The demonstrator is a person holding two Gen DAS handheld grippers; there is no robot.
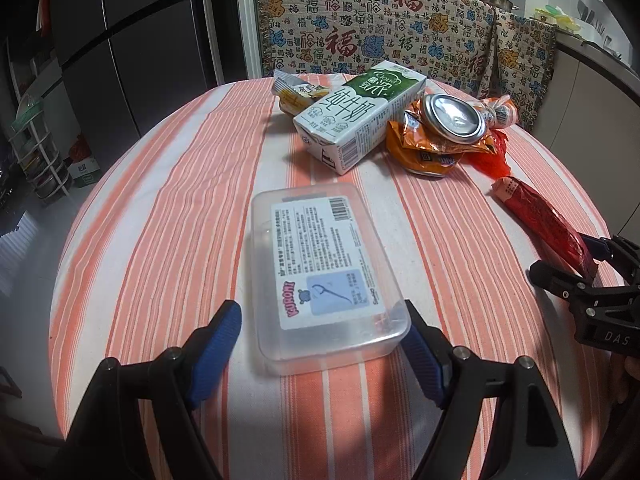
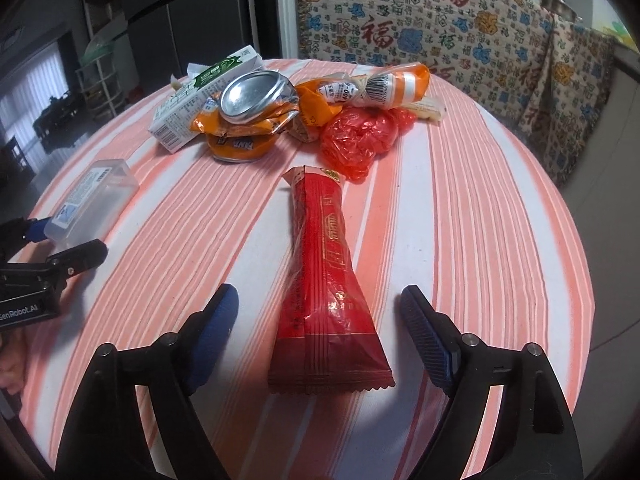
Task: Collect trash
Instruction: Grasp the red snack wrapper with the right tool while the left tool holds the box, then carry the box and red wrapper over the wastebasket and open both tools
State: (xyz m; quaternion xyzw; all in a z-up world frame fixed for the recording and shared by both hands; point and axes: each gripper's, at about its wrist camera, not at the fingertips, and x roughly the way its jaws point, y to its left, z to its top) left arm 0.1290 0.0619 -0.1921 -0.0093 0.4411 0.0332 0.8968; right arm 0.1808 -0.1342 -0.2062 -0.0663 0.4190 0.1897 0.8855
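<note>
A clear plastic box (image 1: 324,276) with a printed label lies on the striped table, its near end between the fingers of my open left gripper (image 1: 322,346); it also shows in the right wrist view (image 2: 90,202). A red snack wrapper (image 2: 326,292) lies flat between the fingers of my open right gripper (image 2: 320,330), not touched; the left wrist view shows the wrapper (image 1: 540,220) too. Farther back lie a milk carton (image 1: 356,116), a crushed orange can (image 2: 248,116), a crumpled red plastic bag (image 2: 356,140) and an orange-and-white wrapper (image 2: 380,86).
The round table (image 2: 500,240) has an orange-and-white striped cloth and drops off on all sides. A patterned cloth-covered seat back (image 1: 400,20) stands behind it. A dark fridge (image 1: 120,40) and a wire rack (image 1: 36,152) stand to the left.
</note>
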